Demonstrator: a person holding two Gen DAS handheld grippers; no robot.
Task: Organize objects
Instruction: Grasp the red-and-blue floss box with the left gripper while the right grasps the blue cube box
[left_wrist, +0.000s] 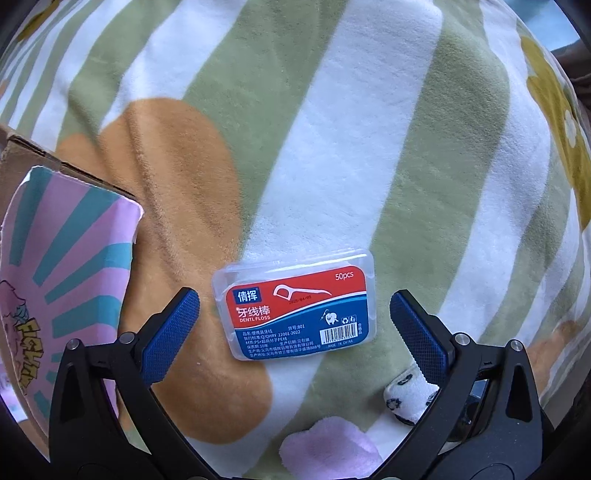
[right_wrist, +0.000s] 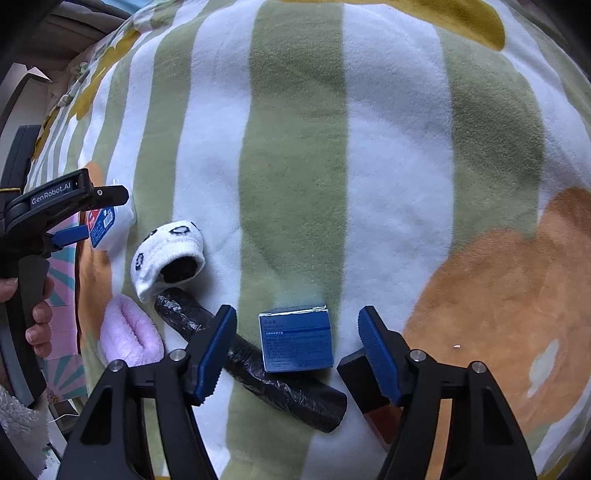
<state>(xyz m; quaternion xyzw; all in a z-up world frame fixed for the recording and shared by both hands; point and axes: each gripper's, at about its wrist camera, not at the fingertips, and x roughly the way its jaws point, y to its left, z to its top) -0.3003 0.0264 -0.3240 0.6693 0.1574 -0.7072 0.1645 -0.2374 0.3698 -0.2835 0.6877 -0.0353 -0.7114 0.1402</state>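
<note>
Off the left gripper's (left_wrist: 294, 325) left finger stands a cardboard box (left_wrist: 55, 280) with a pink and teal printed panel. Between that gripper's widely spread jaws, untouched, lies the dental floss case (left_wrist: 295, 304) flat on the striped blanket (left_wrist: 332, 147); a panda-print sock (left_wrist: 406, 397) sits by its right finger, a pink sock (left_wrist: 328, 448) below.

The right gripper (right_wrist: 297, 349) is likewise spread wide, holding nothing. Left of its left finger lie the pink sock (right_wrist: 129, 332) and panda sock (right_wrist: 168, 253) (mouth open), with a black bag roll (right_wrist: 258, 369) passing under that finger. The small blue box (right_wrist: 295, 339) stands between the jaws, and a dark block (right_wrist: 365, 384) lies under the right finger.
</note>
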